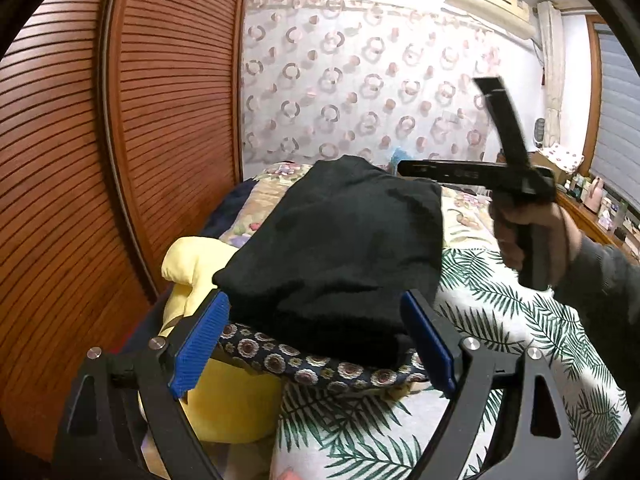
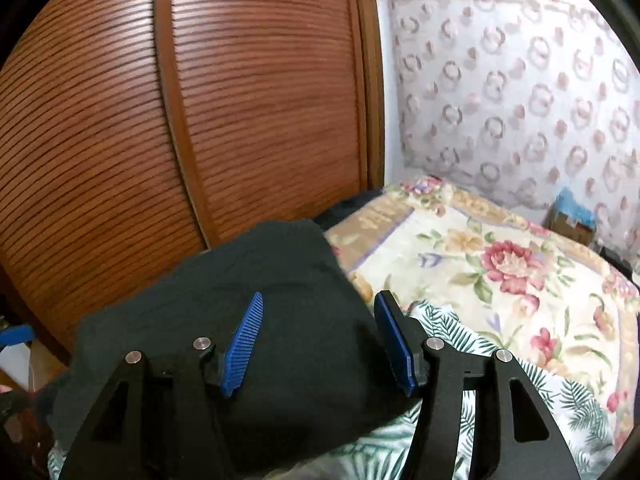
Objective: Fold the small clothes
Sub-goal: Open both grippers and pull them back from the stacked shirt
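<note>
A folded black garment (image 1: 340, 240) lies on top of a small pile on the bed. Under it are a dark flower-print cloth (image 1: 320, 366) and a yellow garment (image 1: 228, 396). My left gripper (image 1: 314, 340) stands wide open at the pile's near edge, its blue pads on either side of the black garment and not pressing it. In the right wrist view the same black garment (image 2: 240, 312) fills the lower left. My right gripper (image 2: 320, 340) is open just over its right part. A person's hand (image 1: 528, 236) holds that gripper at the right of the left wrist view.
A brown louvred wardrobe door (image 1: 120, 140) stands close on the left of the pile. The bed has a leaf-print sheet (image 1: 500, 320) and a flowered quilt (image 2: 500, 248) farther back. A patterned wall (image 2: 520, 100) is behind, and a shelf with bottles (image 1: 592, 196) at far right.
</note>
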The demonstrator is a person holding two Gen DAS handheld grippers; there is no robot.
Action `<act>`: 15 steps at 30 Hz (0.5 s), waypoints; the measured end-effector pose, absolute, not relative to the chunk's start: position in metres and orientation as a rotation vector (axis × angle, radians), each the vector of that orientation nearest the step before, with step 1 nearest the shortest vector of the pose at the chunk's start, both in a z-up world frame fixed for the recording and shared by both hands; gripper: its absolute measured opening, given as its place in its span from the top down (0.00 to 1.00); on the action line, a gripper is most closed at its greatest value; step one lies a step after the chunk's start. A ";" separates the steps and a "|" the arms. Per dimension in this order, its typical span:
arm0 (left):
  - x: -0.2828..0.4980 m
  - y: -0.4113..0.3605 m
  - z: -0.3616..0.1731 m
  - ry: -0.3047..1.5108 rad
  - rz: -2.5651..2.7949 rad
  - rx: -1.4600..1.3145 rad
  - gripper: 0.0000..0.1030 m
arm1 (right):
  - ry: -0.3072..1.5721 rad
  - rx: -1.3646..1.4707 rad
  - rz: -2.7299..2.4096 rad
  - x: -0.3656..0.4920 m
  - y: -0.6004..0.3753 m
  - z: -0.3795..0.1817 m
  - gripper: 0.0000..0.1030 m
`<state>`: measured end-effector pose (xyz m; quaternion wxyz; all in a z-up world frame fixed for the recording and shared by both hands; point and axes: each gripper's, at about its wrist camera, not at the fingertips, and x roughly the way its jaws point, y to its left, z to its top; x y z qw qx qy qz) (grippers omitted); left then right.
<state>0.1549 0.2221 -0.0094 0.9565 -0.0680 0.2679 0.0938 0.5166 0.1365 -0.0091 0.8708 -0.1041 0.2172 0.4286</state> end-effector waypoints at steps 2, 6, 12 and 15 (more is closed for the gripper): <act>0.152 0.214 -0.007 0.540 0.182 -0.128 0.15 | 0.432 -0.213 0.908 0.486 0.126 -0.010 0.42; 0.142 0.198 -0.002 0.523 0.171 -0.109 0.15 | 0.415 -0.216 0.895 0.442 0.105 -0.009 0.36; 0.123 0.173 0.009 0.514 0.154 -0.084 0.15 | 0.390 -0.209 0.869 0.381 0.058 0.000 0.25; 0.116 0.162 0.013 0.512 0.148 -0.082 0.15 | 0.381 -0.194 0.843 0.341 0.031 0.005 0.22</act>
